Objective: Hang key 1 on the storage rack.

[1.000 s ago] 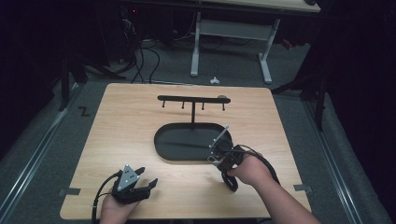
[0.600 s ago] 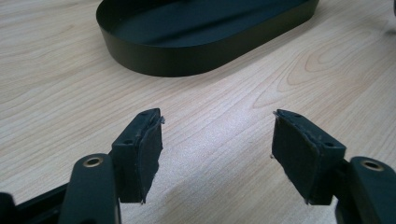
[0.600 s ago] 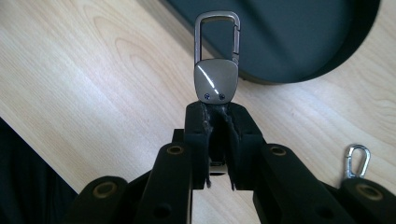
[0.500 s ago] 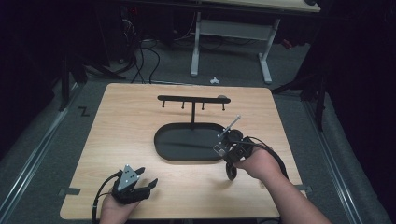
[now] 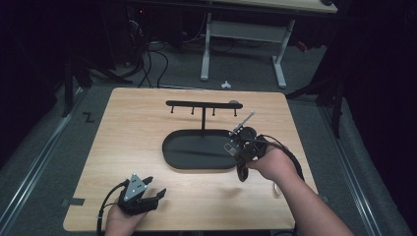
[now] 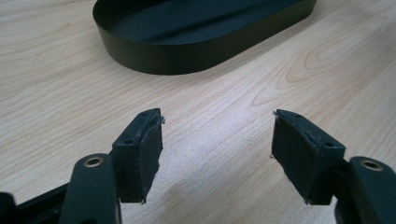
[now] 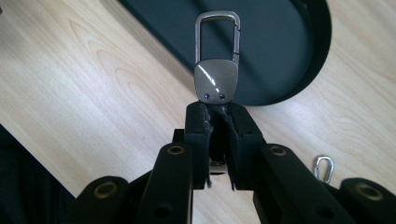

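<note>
Holding a keyring clip in my right claw (image 7: pixel 217 116) over the tray's edge.
My left claw (image 6: pixel 217 156) rests near the counter (image 5: pixel 128 132) front, pads spread apart with nothing between them. Further right, the black oval tray (image 5: pixel 169 150) sits under a peg rack (image 5: pixel 202 104). My right claw is pinched tight on only the base of the clip (image 7: pixel 217 60); I judge that thin hold could let it swivel or slip as I reach for a peg.

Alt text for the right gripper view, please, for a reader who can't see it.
The right gripper, jaws shut, holds a metal keychain clip by its base, loop end pointing away over a black oval tray on a wooden table. A small silver carabiner lies on the table at lower right.
</note>
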### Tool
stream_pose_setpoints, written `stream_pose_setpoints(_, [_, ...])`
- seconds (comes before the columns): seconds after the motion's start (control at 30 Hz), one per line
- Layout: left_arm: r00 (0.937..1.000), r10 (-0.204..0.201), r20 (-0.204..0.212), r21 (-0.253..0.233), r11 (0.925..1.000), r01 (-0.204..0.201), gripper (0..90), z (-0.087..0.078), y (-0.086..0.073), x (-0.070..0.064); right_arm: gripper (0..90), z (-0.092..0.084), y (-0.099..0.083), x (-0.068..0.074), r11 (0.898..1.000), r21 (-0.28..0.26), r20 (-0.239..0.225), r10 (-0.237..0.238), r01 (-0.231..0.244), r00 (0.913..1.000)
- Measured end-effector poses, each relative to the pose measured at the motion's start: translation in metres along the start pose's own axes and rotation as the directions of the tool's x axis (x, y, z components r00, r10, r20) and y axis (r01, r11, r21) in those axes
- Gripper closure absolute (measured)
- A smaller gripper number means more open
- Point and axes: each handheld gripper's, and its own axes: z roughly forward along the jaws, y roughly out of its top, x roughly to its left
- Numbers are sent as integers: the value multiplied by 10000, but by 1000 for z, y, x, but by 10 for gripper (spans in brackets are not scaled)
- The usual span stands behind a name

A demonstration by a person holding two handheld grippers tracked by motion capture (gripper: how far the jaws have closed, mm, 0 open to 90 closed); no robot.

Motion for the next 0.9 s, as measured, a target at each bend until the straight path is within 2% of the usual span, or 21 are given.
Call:
stream_pose_setpoints(0.03, [10000,-8,-7,-12,10000,8,341,0,0,0,806,-2,2,1,9997,48,31,227,-228,9997])
stream_pose_setpoints(0.07, [10000,-15,-4,-17,10000,15,341,0,0,0,806,-3,4,1,9998,29,54,180,-180,9998])
stream_pose_setpoints(0.1, [10000,-15,-3,-21,10000,15,342,0,0,0,806,-4,6,-1,9998,-95,69,-145,145,9999])
stream_pose_setpoints(0.37, [10000,-34,82,42,10000,34,344,0,-1,1,806,-13,23,-5,9996,-275,173,-110,115,9998])
stream_pose_setpoints(0.43, [9999,-43,130,96,9999,42,345,0,-1,1,806,-15,27,-4,9997,-235,193,61,-57,9998])
stream_pose_setpoints(0.47, [9999,-36,136,105,9999,35,345,0,-1,1,806,-15,30,-6,9995,-305,225,-116,123,9997])
stream_pose_setpoints(0.63, [9999,-19,163,131,9999,17,346,1,-1,1,806,-20,40,-6,9988,-466,252,-129,140,9996])
stream_pose_setpoints(0.73, [9999,-29,167,150,9999,27,346,0,-1,2,806,-24,45,-5,9984,-558,257,45,-31,9997])
stream_pose_setpoints(0.77, [9998,-47,181,167,9999,44,345,0,-1,2,806,-24,47,-6,9979,-635,294,-91,110,9995])
stream_pose_setpoints(0.8, [9998,-57,168,151,9999,54,344,0,-1,2,806,-25,48,-6,9980,-633,269,41,-24,9996])
stream_pose_setpoints(0.83, [9999,-46,164,151,9999,43,343,0,-1,2,806,-25,49,-7,9976,-684,306,-79,100,9995])
stream_pose_setpoints(0.87, [9999,-57,161,133,9999,55,343,0,-1,2,806,-26,50,-6,9981,-609,311,136,-117,9994])
stream_pose_setpoints(0.9, [9998,-64,164,114,9999,62,342,-1,-1,2,806,-26,52,-8,9976,-690,328,-73,96,9994])
